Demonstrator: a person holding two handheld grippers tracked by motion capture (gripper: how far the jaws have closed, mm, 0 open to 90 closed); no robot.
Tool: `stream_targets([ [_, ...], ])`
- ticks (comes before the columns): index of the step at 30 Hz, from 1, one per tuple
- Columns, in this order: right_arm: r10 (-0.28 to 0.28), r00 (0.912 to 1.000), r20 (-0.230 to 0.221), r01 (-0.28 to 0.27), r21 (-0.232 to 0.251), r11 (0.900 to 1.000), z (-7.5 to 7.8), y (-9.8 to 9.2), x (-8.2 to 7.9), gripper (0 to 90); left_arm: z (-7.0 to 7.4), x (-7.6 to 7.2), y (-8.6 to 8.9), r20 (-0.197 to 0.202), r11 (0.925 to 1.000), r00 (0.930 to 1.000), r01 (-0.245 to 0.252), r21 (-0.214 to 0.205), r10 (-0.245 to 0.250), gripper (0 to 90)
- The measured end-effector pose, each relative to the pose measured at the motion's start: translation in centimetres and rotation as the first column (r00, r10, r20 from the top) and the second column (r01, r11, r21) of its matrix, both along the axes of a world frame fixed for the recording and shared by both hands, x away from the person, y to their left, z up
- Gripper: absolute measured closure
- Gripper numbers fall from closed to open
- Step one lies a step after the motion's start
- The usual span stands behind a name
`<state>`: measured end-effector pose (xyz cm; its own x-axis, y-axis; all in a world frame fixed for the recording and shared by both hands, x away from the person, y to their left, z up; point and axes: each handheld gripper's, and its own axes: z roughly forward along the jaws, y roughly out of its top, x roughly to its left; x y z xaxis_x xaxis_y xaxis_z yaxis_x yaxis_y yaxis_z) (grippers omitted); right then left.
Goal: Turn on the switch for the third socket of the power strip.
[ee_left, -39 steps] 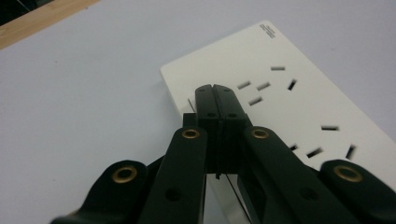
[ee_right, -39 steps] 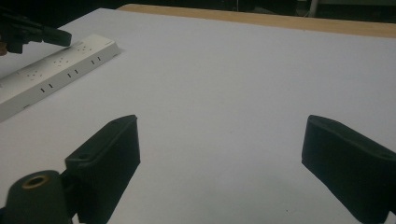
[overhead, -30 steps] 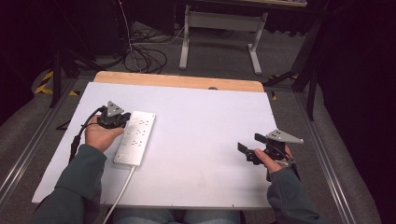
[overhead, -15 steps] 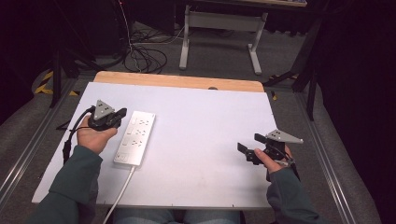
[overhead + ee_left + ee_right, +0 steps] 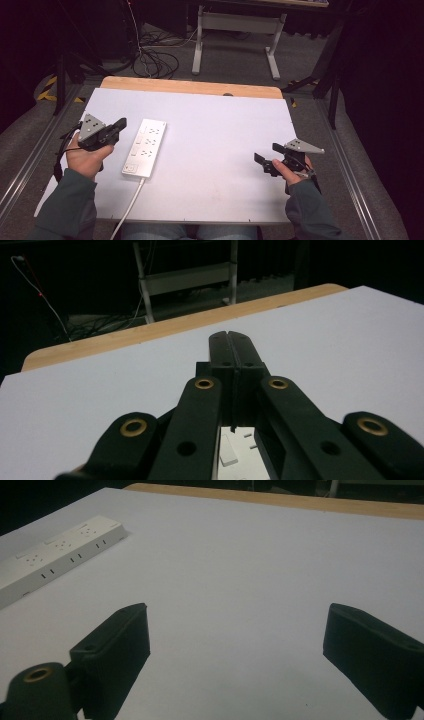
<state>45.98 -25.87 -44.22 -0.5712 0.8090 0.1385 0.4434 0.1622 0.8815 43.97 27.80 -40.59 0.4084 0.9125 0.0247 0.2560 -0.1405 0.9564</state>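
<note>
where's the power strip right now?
In the high view the power strip lies flat on the left part of the white table, just right of the left gripper, far from the right gripper.

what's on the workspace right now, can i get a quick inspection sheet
surface: white table top with a wooden strip along the far edge
job's things: white multi-socket power strip lying flat at the left
clutter: nothing seen
grippers: left gripper jaws shut, empty, beside the strip; right gripper jaws open, empty
cables: strip's white lead runs off the near edge; black cables on the floor behind
surroundings: grey carpet, white metal desk frame beyond the table
</note>
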Motion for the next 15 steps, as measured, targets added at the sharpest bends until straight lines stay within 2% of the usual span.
stream_targets([
  [2,0.001,1.0000,0.001,-0.001,0.001,1.0000,0.0,0.0,0.0,11.8,0.1,-0.7,0.2,0.010,0.9999,0.9999,-0.008,-0.014,0.009,90.0],
  [15,-0.001,1.0000,0.007,0.001,-0.004,1.0000,0.1,0.0,0.0,11.9,0.4,-4.3,1.8,0.046,0.9986,0.9980,-0.041,-0.034,0.042,90.0],
])
